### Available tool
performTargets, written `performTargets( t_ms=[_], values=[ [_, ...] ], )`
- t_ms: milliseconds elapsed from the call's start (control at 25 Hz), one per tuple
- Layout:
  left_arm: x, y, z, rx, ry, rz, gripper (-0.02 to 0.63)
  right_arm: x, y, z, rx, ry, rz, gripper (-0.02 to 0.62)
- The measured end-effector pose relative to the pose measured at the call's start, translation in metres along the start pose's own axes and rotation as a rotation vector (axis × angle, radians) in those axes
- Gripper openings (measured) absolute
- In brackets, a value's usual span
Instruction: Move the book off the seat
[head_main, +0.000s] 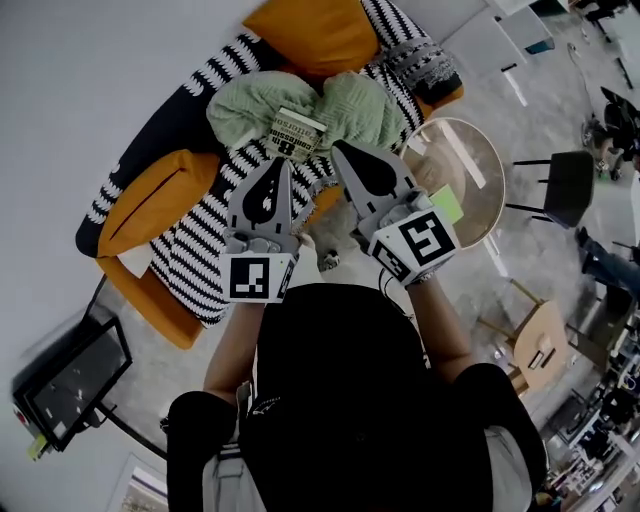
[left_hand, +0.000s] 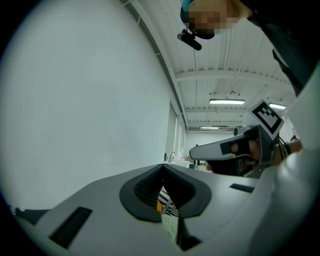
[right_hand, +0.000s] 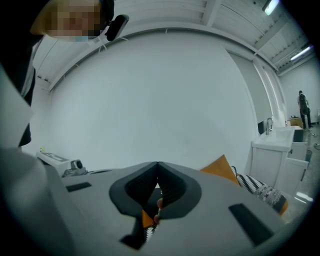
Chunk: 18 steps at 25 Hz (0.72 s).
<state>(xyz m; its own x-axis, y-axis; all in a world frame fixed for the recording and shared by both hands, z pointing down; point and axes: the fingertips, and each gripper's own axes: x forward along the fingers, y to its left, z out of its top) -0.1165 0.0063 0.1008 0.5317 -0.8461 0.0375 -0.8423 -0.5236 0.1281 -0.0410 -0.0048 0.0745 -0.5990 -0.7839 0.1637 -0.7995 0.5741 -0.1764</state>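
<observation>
Book (head_main: 297, 133) just beyond left gripper (head_main: 283, 166) and right gripper (head_main: 339, 150), jaws closed, empty

A black-and-white striped seat (head_main: 190, 250) is shown; orange cushions (head_main: 150, 195) and a green throw (head_main: 250, 108) are laid on it; the book (head_main: 297, 133) is rested on the throw.

A black-and-white striped sofa (head_main: 190, 255) is set against a plain white wall (head_main: 90, 90) at the upper left of the head view, on a grey mottled floor (head_main: 555, 120). A round glass table (head_main: 480, 160) is placed right of centre, a black chair (head_main: 567, 185) further right, and a small wooden table (head_main: 540, 345) at the lower right. Strip lights (left_hand: 226, 101) are seen on the white ceiling at the right of the left gripper view.
</observation>
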Motion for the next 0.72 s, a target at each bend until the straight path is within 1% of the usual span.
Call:
performTargets(
  t_ms=[200,360,560,720],
  values=[
    [0.024,0.026,-0.006,-0.018,0.008,-0.009,0.010,0.023,-0.023,-0.009,0.010,0.021,-0.040,0.014],
    [0.042,0.037,-0.018,-0.023,0.022,-0.020,0.010,0.040,-0.041,-0.021,0.036,0.032,-0.069,0.014],
    [0.053,0.034,-0.041,-0.045,0.076,-0.029,0.010,0.046,-0.053,-0.040,0.059,0.073,-0.065,0.014],
    [0.074,0.040,-0.057,-0.044,0.079,-0.023,0.010,0.058,-0.075,-0.066,0.068,0.118,-0.063,0.014]
  ],
)
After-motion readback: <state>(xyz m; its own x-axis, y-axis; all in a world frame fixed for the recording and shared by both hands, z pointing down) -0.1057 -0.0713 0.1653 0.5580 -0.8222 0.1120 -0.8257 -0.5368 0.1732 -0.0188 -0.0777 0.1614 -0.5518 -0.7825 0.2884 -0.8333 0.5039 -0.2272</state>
